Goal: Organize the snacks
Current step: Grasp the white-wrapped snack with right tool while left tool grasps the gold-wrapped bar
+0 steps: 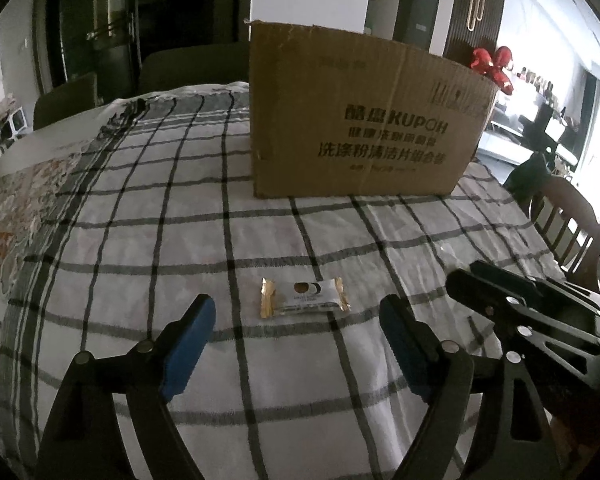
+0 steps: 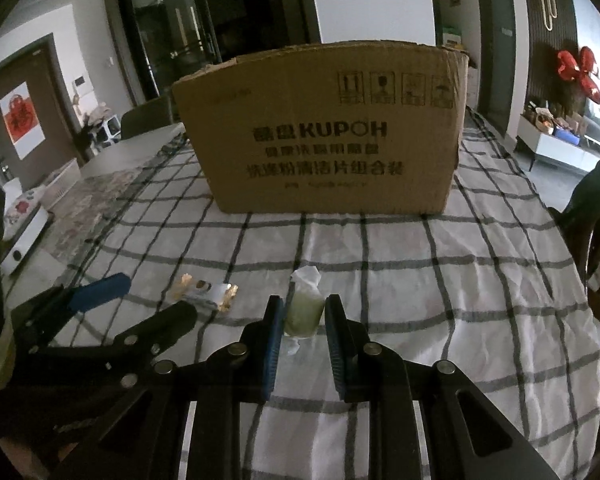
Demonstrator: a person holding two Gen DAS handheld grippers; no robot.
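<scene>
A white snack packet with gold crimped ends (image 1: 304, 295) lies flat on the checked tablecloth (image 1: 148, 240), just ahead of my open left gripper (image 1: 296, 322). It also shows in the right wrist view (image 2: 206, 293). My right gripper (image 2: 303, 316) has a pale green wrapped snack (image 2: 303, 309) between its blue pads; the snack rests on the cloth and the pads sit against its sides. A large brown cardboard box (image 1: 360, 120) with black print stands at the far side of the table, also in the right wrist view (image 2: 328, 132). The box's inside is hidden.
The right gripper's black frame (image 1: 532, 312) sits close to the right of my left gripper. A wooden chair (image 1: 572, 228) stands at the table's right edge. A floral patterned mat (image 1: 16, 208) lies at the left of the cloth.
</scene>
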